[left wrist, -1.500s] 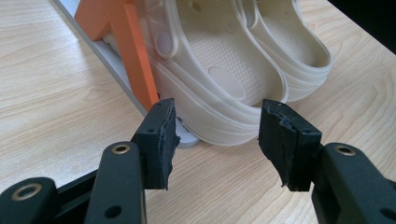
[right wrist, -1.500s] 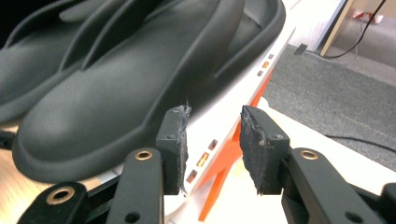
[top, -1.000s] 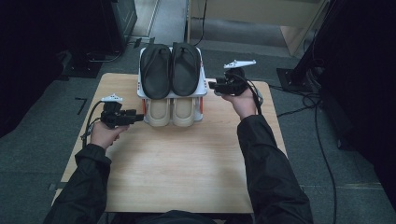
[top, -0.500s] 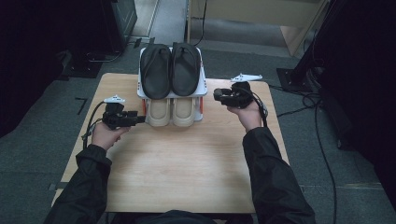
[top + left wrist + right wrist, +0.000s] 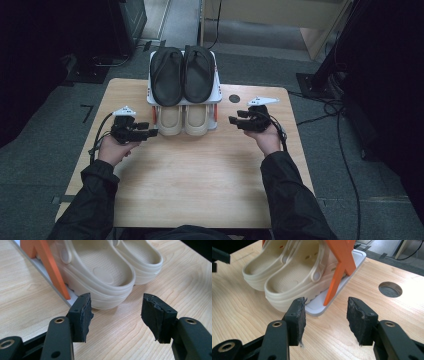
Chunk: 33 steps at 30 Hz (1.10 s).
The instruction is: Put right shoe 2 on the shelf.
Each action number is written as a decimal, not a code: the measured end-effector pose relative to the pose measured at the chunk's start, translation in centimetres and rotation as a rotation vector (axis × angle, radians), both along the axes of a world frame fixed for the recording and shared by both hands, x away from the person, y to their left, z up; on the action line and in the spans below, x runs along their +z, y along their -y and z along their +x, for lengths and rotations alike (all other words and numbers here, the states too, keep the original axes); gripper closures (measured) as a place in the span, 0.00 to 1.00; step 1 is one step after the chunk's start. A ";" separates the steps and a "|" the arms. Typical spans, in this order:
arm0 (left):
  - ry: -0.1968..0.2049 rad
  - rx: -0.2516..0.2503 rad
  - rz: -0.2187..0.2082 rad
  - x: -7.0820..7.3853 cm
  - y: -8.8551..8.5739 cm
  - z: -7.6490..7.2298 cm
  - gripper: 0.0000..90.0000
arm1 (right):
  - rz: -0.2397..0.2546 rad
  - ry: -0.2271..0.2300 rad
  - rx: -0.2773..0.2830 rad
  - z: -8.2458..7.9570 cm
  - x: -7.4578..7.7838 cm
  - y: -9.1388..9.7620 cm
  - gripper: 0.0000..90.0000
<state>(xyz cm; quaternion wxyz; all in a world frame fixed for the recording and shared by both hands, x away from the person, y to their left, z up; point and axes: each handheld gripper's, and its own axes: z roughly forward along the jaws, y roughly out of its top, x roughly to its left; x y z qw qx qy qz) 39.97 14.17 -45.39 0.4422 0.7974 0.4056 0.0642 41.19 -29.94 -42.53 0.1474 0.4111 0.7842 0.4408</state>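
Note:
A white shoe rack (image 5: 218, 96) with orange side supports (image 5: 339, 270) stands at the table's far middle. A pair of black sandals (image 5: 182, 74) lies on its top shelf, and a pair of cream clogs (image 5: 183, 120) sits below with the heels toward me. My left gripper (image 5: 150, 128) lies left of the clogs, pointing at them. Its jaws have just been opening and stand open with nothing between them (image 5: 116, 315). My right gripper (image 5: 234, 118) faces the rack from the right. It is open too, its jaws just widened, with only bare wood between them (image 5: 325, 315).
The wooden table (image 5: 200, 175) has a round cable hole (image 5: 234, 99) right of the rack, also seen as the hole (image 5: 390, 289). Cables trail from both grippers. Dark equipment, cables and grey carpet surround the table.
My right hand has come down and toward me, from beside the rack's top shelf to the level of the clogs. Both pairs of jaws stand wider. The left hand has barely moved.

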 end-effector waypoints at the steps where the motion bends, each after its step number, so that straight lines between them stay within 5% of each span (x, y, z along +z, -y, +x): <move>1: 0.001 0.000 0.001 0.0 0.1 -0.1 0.46 | -0.001 0.003 0.001 -0.2 -0.2 0.1 0.55; 3: 0.005 -0.007 0.005 0.0 0.2 -0.4 0.45 | 0.006 -0.020 -0.001 -0.6 -0.5 0.2 0.55; 16: 0.024 -0.004 0.007 -0.1 0.3 -0.5 0.43 | 0.044 0.041 -0.047 -2.8 -3.5 2.2 0.55; 19: 0.023 0.004 0.008 -0.2 0.1 -0.4 0.42 | 0.061 0.009 -0.060 -2.9 -4.1 2.6 0.54; 23: 0.023 0.013 0.001 -0.3 0.0 -0.3 0.40 | 0.033 -0.004 -0.065 -2.8 -4.5 2.8 0.52; 33: 0.012 0.035 0.005 -0.5 0.0 -0.2 0.36 | 0.058 -0.008 -0.062 -2.7 -4.5 2.9 0.49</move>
